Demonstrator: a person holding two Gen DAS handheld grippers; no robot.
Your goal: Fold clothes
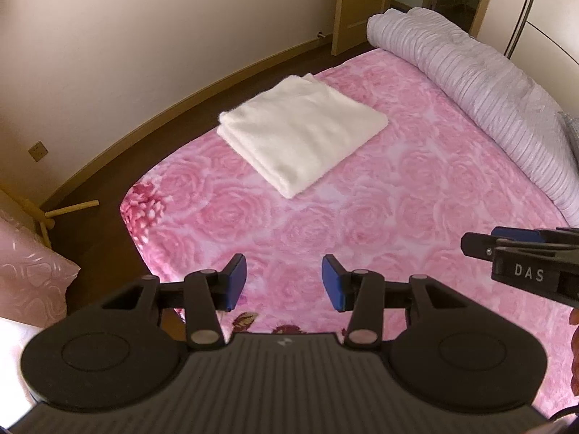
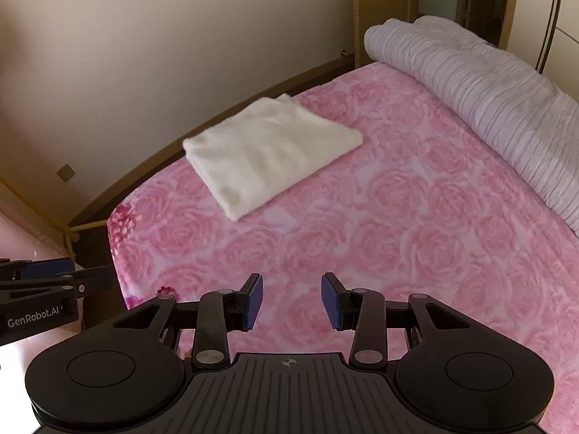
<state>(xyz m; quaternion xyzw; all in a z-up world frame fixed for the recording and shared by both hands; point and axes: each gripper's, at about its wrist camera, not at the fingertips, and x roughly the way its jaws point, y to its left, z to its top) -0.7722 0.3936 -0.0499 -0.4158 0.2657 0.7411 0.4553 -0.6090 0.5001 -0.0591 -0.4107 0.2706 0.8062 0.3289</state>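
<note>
Nearest the lens, the left gripper (image 1: 284, 282) and right gripper (image 2: 291, 302) hover spread and empty above the pink bedspread (image 1: 398, 217), apparently because the white garment (image 1: 302, 133) already lies folded well beyond them.

A home bedroom is shown. A bed (image 1: 398, 217) is covered with a pink rose-patterned blanket, and a rolled lilac quilt (image 1: 488, 90) is laid along its edge at 2 o'clock. A pink pillow (image 1: 32, 275) is seen at 9 o'clock. Plain cream walls, a wooden skirting board (image 1: 181, 108) and a wooden door frame (image 1: 347, 7) at 12 o'clock are also visible.
</note>
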